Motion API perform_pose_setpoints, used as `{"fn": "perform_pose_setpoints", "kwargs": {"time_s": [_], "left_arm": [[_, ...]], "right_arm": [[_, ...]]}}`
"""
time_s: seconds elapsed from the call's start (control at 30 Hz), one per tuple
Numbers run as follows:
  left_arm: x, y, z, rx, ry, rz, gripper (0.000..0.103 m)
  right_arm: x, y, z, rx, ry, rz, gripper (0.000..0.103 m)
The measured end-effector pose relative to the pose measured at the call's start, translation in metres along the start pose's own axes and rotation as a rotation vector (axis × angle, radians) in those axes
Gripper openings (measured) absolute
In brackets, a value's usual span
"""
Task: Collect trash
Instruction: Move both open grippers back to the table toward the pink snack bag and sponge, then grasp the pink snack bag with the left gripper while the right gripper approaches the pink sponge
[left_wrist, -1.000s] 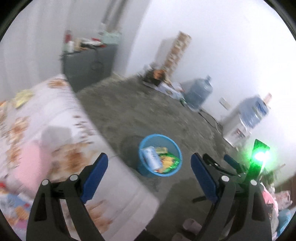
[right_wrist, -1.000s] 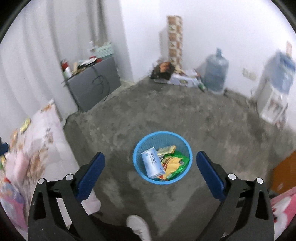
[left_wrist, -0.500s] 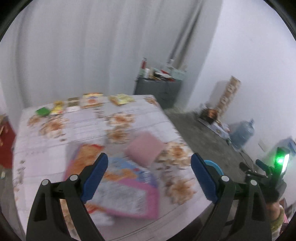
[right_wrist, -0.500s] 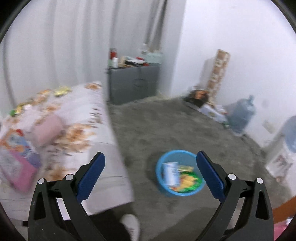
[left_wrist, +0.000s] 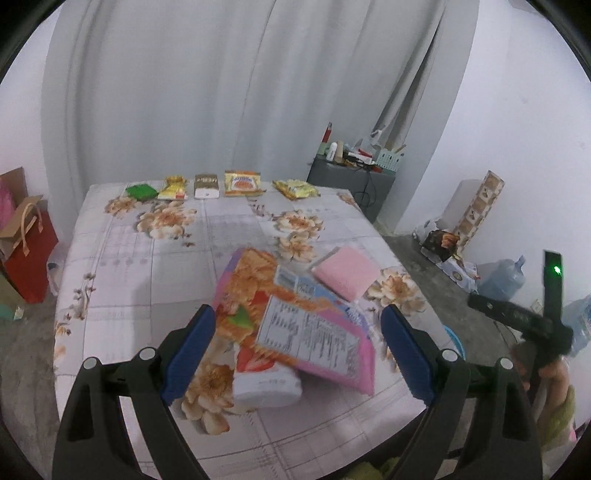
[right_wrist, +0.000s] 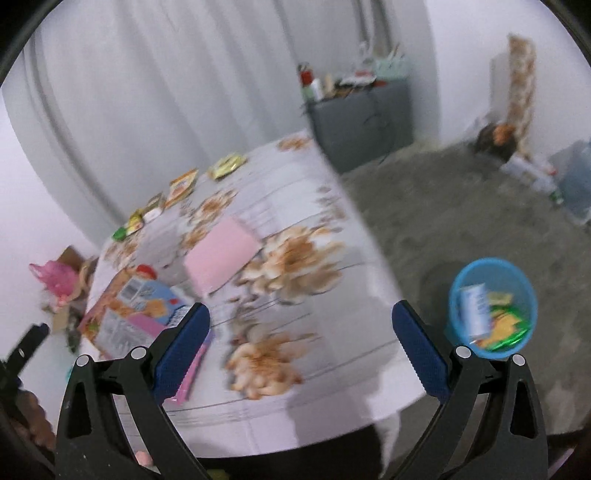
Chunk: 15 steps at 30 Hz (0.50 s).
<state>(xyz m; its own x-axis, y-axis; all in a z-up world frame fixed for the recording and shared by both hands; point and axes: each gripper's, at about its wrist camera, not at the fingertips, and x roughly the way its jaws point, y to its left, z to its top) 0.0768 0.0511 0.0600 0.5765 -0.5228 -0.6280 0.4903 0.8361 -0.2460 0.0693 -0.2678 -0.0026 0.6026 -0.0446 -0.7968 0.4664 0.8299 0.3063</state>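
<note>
My left gripper (left_wrist: 297, 334) is open above the near part of a floral-cloth table (left_wrist: 140, 258), just over a pile of flat wrappers (left_wrist: 295, 325) with a white packet (left_wrist: 266, 382) under them. A pink pack (left_wrist: 345, 271) lies right of the pile. Several small snack packets (left_wrist: 242, 182) line the table's far edge. My right gripper (right_wrist: 301, 334) is open and empty over the table's near corner; the wrapper pile (right_wrist: 129, 317) and pink pack (right_wrist: 221, 254) show left of it. A blue bin (right_wrist: 493, 302) holding trash stands on the floor at right.
A red paper bag (left_wrist: 27, 254) stands left of the table. A grey cabinet (left_wrist: 352, 181) with clutter sits by the curtain. Water jugs (left_wrist: 500, 278) and boxes line the right wall. The other gripper's handle (left_wrist: 524, 317) shows at the right of the left wrist view.
Both grippers have swung left from the blue bin to the table. The left one has neared the wrapper pile. Both stay open and empty.
</note>
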Motion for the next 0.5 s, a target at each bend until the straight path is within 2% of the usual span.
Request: {"fn": "perform_pose_setpoints", "kwargs": {"time_s": [0.1, 0.27, 0.43, 0.5], "left_arm": [[0.002, 0.005, -0.008, 0.0, 0.019, -0.012, 0.089], [0.008, 0.012, -0.022, -0.01, 0.051, -0.021, 0.089], [0.021, 0.026, -0.027, -0.064, 0.075, -0.032, 0.089], [0.028, 0.032, -0.026, -0.088, 0.079, -0.041, 0.089]], "right_arm": [[0.03, 0.011, 0.001, 0.002, 0.086, 0.027, 0.095], [0.07, 0.018, -0.002, 0.027, 0.181, 0.107, 0.095], [0.092, 0.014, -0.008, 0.086, 0.228, 0.129, 0.095], [0.091, 0.012, -0.01, 0.102, 0.214, 0.137, 0.095]]}}
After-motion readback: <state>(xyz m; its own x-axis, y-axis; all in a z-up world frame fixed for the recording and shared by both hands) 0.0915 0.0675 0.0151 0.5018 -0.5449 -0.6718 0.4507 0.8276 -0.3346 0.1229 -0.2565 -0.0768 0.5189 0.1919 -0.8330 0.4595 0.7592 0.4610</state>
